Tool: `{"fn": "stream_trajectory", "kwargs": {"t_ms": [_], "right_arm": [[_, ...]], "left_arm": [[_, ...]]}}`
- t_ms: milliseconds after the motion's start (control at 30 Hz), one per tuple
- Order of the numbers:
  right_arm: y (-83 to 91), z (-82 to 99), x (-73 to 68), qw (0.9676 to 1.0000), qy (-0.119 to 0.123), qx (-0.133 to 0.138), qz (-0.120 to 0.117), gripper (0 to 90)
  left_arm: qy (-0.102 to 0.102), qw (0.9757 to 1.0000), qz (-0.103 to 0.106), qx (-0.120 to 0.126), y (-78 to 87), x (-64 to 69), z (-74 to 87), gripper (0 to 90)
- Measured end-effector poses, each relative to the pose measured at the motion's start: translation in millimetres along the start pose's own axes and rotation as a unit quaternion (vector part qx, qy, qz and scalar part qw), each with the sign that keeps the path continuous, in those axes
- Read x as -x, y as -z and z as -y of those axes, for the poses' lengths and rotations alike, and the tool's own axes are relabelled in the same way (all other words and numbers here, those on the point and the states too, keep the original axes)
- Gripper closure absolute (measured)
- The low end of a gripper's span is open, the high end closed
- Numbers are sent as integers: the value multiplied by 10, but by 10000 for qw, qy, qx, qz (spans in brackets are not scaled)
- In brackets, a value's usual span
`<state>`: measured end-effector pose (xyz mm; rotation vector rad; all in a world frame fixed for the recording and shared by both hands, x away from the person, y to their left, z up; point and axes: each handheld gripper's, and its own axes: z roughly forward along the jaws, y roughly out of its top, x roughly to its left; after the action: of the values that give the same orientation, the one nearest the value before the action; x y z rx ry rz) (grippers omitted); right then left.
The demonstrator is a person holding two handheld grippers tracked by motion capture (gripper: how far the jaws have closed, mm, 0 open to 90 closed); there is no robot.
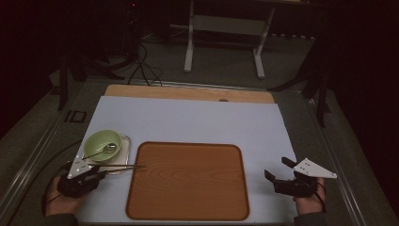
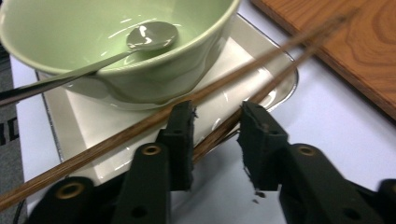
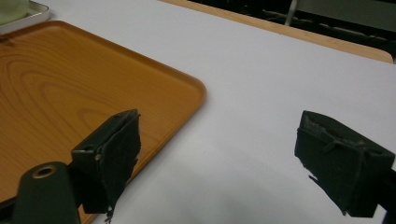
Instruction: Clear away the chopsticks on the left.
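On the small glossy white tray, thin brown wooden chopsticks lie beside the smooth green bowl; left claw half-closed around one stick, contact unclear. Right claw wide, empty.

Pale green bowl with a silver spoon on a white tray; dark brown chopsticks; beside the bowl, an orange wood-grain tray on the white worktop.
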<state>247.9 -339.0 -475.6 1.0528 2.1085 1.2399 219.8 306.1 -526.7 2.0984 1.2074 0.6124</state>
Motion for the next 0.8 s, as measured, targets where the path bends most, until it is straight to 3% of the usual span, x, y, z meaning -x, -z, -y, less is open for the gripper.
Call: {"fn": "stream_trajectory", "kwargs": {"t_ms": [400, 800], "right_arm": [[-9, 0, -5, 10000, 11, -31, -49, 139], [-4, 0, -1, 10000, 6, -18, -52, 139]], "left_arm": [[-74, 9998, 157, -56, -10, 49, -54, 841], [35, 9997, 206, -108, -20, 115, -141, 855]]}}
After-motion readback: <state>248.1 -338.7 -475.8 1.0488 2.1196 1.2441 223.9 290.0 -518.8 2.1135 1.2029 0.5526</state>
